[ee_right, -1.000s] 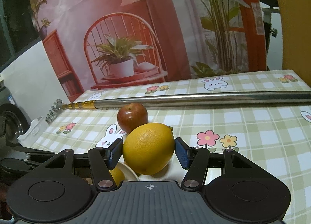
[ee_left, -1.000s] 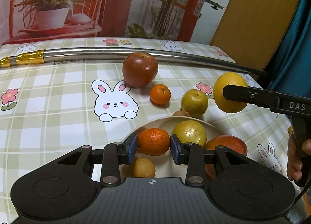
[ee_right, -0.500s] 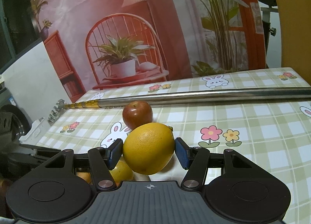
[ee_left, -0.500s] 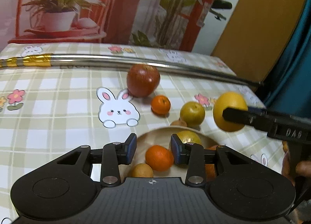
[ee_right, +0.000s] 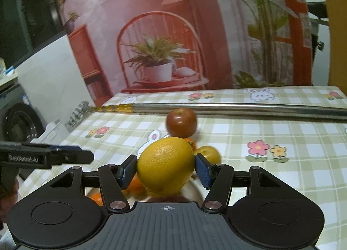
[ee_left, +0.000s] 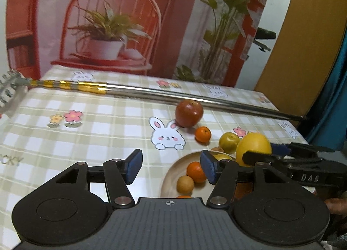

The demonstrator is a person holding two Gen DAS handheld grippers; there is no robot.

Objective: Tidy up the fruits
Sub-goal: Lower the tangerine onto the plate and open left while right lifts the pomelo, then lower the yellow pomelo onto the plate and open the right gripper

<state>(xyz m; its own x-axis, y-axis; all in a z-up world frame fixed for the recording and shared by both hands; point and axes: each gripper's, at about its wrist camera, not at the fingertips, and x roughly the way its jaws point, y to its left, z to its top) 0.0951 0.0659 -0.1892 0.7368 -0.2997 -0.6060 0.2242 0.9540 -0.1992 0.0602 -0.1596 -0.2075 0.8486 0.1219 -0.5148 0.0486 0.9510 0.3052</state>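
Note:
My right gripper (ee_right: 166,168) is shut on a large yellow orange (ee_right: 166,164) and holds it above the beige plate (ee_right: 195,192); it shows in the left wrist view (ee_left: 253,149) too. My left gripper (ee_left: 171,166) is open and empty, raised to the left of the plate (ee_left: 168,181). In the plate lie a mandarin (ee_left: 196,171), a small yellow fruit (ee_left: 185,184) and other fruits, partly hidden. On the cloth beyond stand a red apple (ee_left: 188,113), a small mandarin (ee_left: 202,134) and a green-yellow fruit (ee_left: 228,142).
A long steel pole (ee_left: 173,96) with a gold end lies across the far side of the checked tablecloth (ee_left: 86,137). A printed backdrop hangs behind the table. The table's right edge is near the right gripper.
My left gripper let go of the mandarin into the plate, opened wide and drew back to the left. My right gripper moved with the yellow orange over the plate.

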